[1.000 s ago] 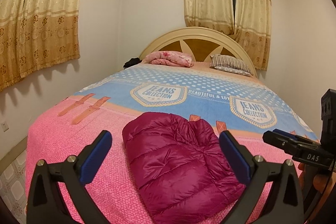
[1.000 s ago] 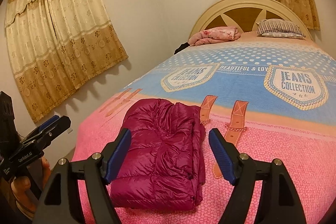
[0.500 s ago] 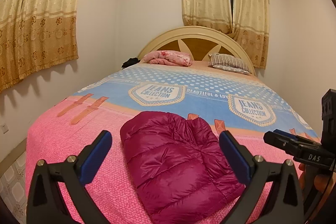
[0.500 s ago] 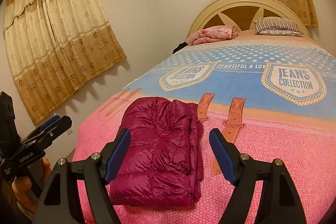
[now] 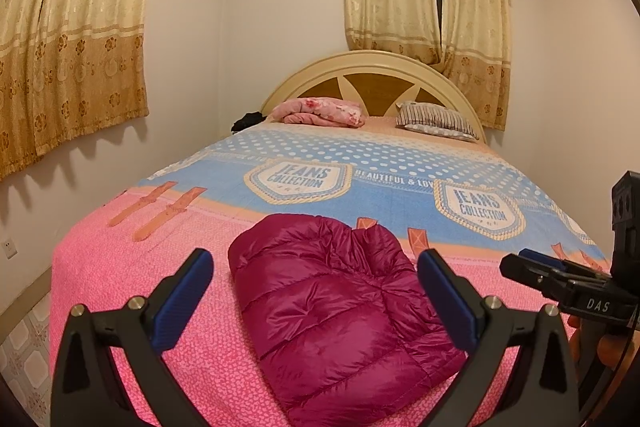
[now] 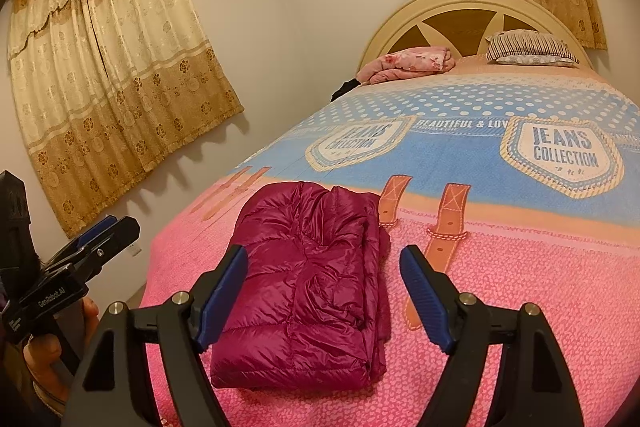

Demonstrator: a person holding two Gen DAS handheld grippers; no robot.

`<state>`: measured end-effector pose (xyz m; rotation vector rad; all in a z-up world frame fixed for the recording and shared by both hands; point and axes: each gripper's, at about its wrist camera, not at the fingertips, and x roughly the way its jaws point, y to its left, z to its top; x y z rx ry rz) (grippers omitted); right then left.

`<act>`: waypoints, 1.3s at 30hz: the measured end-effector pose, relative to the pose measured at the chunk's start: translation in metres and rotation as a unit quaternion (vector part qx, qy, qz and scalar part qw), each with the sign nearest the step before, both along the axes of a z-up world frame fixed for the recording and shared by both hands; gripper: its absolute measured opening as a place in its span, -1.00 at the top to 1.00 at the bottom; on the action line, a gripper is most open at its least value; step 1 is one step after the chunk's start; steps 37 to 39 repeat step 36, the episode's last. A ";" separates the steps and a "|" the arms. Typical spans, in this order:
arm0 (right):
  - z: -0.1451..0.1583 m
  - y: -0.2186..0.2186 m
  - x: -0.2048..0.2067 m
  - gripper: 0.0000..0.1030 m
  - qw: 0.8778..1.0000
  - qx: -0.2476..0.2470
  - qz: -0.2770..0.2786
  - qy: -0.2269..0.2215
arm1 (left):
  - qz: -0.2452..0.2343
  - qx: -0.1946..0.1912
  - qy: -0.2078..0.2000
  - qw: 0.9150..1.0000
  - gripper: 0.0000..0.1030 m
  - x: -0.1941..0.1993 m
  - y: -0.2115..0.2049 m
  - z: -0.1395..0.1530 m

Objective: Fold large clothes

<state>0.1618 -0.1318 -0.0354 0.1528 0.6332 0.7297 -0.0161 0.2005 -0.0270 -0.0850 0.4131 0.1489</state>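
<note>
While a magenta puffer jacket [image 5: 340, 311] lies folded near the foot of the bed [image 5: 120, 267], both tongs hover above it. Left gripper [image 5: 316, 299] and right gripper [image 6: 324, 291] gape apart, empty. Fisheye bending blurs their height, seemingly clear of the fabric.

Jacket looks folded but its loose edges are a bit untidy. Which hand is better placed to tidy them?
Right, probably. The jacket's layered loose edges lie on its right side, nearer the right gripper; the left gripper faces the smooth folded side. Both hover with jaws open, touching nothing.
</note>
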 end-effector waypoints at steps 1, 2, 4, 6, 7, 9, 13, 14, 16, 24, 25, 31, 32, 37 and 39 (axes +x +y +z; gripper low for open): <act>0.000 0.000 -0.001 -0.54 1.000 0.000 0.000 0.000 | 0.000 0.001 -0.001 1.000 -1.00 0.000 0.000 0.001; 0.000 0.000 -0.001 -0.54 1.000 0.000 0.000 0.000 | 0.000 0.002 -0.002 1.000 -1.00 0.000 0.000 0.001; 0.000 0.000 -0.002 -0.54 1.000 0.000 0.000 -0.001 | -0.001 0.004 -0.004 1.000 -1.00 -0.001 0.000 0.002; 0.001 0.000 -0.002 -0.55 1.000 0.000 0.000 -0.002 | -0.012 0.005 -0.004 1.000 -1.00 -0.001 -0.001 0.003; 0.001 0.000 -0.003 -0.55 1.000 0.001 0.000 -0.002 | -0.013 0.007 -0.005 1.000 -1.00 -0.002 -0.002 0.004; 0.001 0.001 -0.003 -0.55 1.000 0.001 0.000 -0.002 | -0.008 0.011 -0.008 1.000 -1.00 -0.003 -0.004 0.005; 0.000 0.000 -0.003 -0.56 1.000 0.000 0.000 -0.001 | -0.006 0.016 -0.017 1.000 -1.00 -0.005 -0.005 0.009; 0.000 0.000 -0.003 -0.56 1.000 0.000 0.000 -0.001 | -0.003 0.018 -0.019 1.000 -1.00 -0.005 -0.007 0.009; -0.001 0.000 -0.004 -0.56 1.000 0.001 0.000 0.001 | -0.001 0.020 -0.021 1.000 -1.00 -0.006 -0.006 0.010; -0.002 0.000 -0.007 -0.57 1.000 0.001 0.002 0.003 | 0.009 0.017 -0.020 1.000 -1.00 -0.004 0.001 0.009; -0.003 0.000 -0.007 -0.57 1.000 0.000 0.002 0.004 | 0.011 0.017 -0.019 1.000 -1.00 -0.003 0.002 0.009; -0.007 0.002 -0.006 -0.57 1.000 -0.001 0.003 0.008 | 0.010 0.015 -0.022 1.000 -1.00 -0.004 0.006 0.007; -0.009 0.003 -0.006 -0.57 1.000 -0.002 0.003 0.010 | 0.009 0.013 -0.021 1.000 -1.00 -0.004 0.007 0.006; -0.012 0.003 -0.006 -0.57 1.000 -0.003 0.004 0.015 | 0.006 0.010 -0.019 1.000 -1.00 -0.002 0.009 0.003; -0.012 0.003 -0.006 -0.57 1.000 -0.003 0.004 0.015 | 0.006 0.010 -0.019 1.000 -1.00 -0.002 0.009 0.003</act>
